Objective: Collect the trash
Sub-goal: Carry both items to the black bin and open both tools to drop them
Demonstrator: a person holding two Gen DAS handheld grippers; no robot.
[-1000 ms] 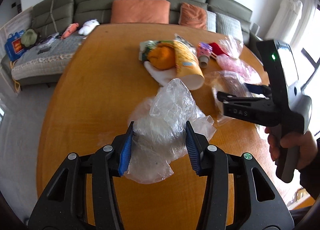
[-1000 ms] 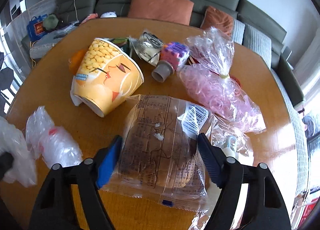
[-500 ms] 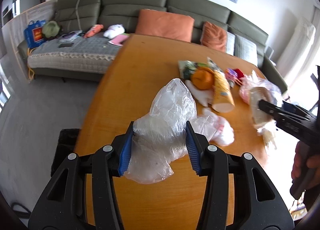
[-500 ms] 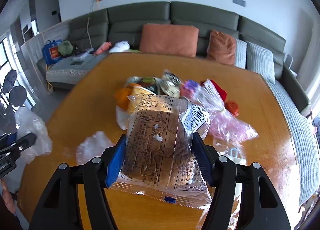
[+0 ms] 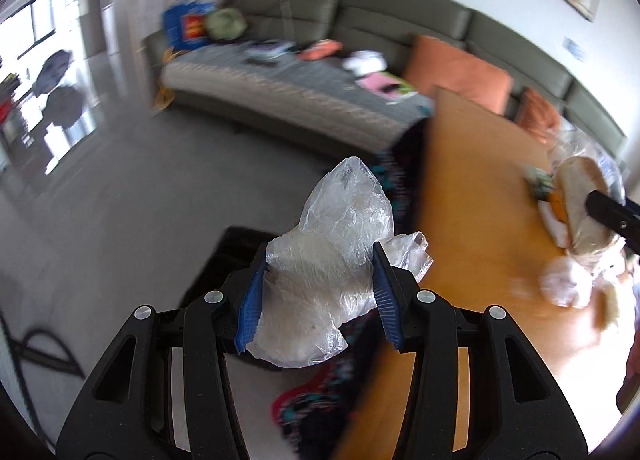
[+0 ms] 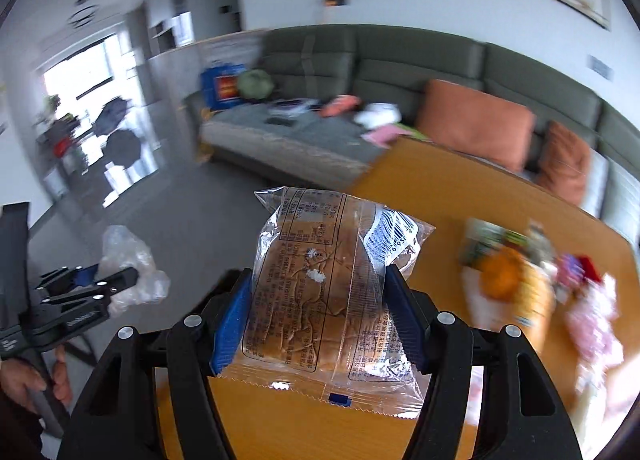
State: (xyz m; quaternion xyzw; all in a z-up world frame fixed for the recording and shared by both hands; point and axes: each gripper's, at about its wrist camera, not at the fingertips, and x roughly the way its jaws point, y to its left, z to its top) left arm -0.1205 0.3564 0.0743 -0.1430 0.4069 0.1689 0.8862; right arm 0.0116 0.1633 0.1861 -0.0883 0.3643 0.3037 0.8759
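My left gripper (image 5: 318,292) is shut on a crumpled clear plastic bag (image 5: 332,260) and holds it in the air past the table's left edge, over the floor. It also shows in the right wrist view (image 6: 96,280) with the bag (image 6: 128,260). My right gripper (image 6: 316,316) is shut on a wrapped bread loaf in clear printed plastic (image 6: 320,292), held above the wooden table (image 6: 440,188). The loaf also shows in the left wrist view (image 5: 580,204).
More trash lies on the table at the right: a yellow paper cup (image 6: 532,300), an orange (image 6: 500,272), pink plastic bags (image 6: 596,324) and a white plastic wad (image 5: 564,284). A green sofa (image 5: 360,44) with orange cushions stands behind. A dark patterned rug (image 5: 320,412) lies by the table.
Both grippers have swung left and away from the table with their loads. The view now shows the floor and the sofa's left end. The frames are blurred by motion.
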